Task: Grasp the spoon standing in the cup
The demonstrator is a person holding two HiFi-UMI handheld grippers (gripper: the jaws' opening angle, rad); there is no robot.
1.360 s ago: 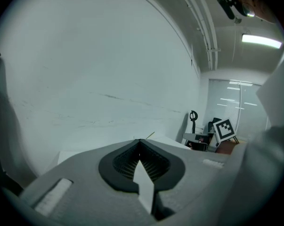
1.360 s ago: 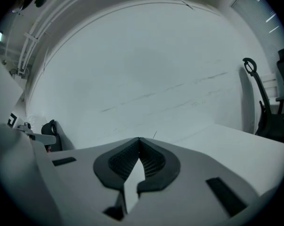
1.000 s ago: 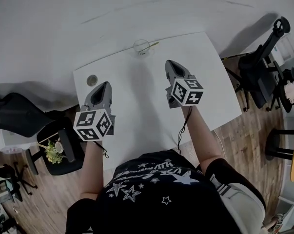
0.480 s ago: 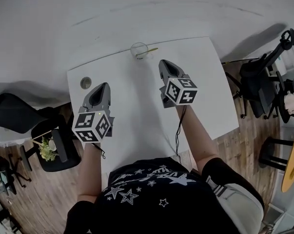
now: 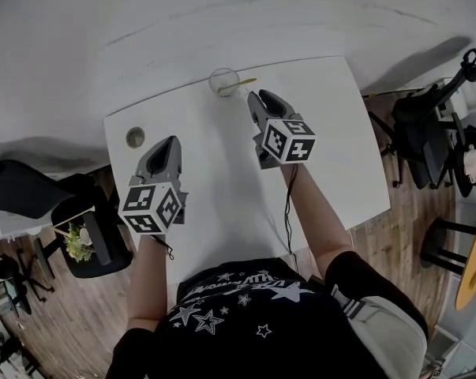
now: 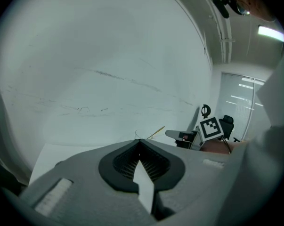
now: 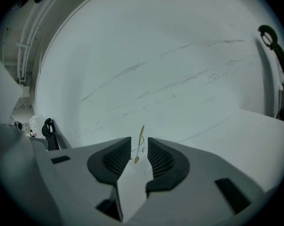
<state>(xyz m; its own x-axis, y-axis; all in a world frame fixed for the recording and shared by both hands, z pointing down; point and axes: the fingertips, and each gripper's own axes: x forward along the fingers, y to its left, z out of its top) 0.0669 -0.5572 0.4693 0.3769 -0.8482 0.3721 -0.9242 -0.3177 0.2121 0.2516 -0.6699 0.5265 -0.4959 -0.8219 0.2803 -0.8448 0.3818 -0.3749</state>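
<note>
Two grippers are hovering over the white table point(image 5: 336, 136), with bare top lying open around them. Nearest, the left gripper point(image 5: 171, 141) is keeping its jaws together, empty, by the left edge. Farther on, the right gripper point(image 5: 256, 97) is opening its jaws, gripping nothing, just short of the cup point(image 5: 224, 79) at the far edge. The spoon point(image 5: 238, 84) is leaning in the cup, its handle pointing right along that edge.

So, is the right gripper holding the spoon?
No: the jaws of the right gripper are opening with nothing between them, and the spoon stands untouched in the cup ahead.
</note>
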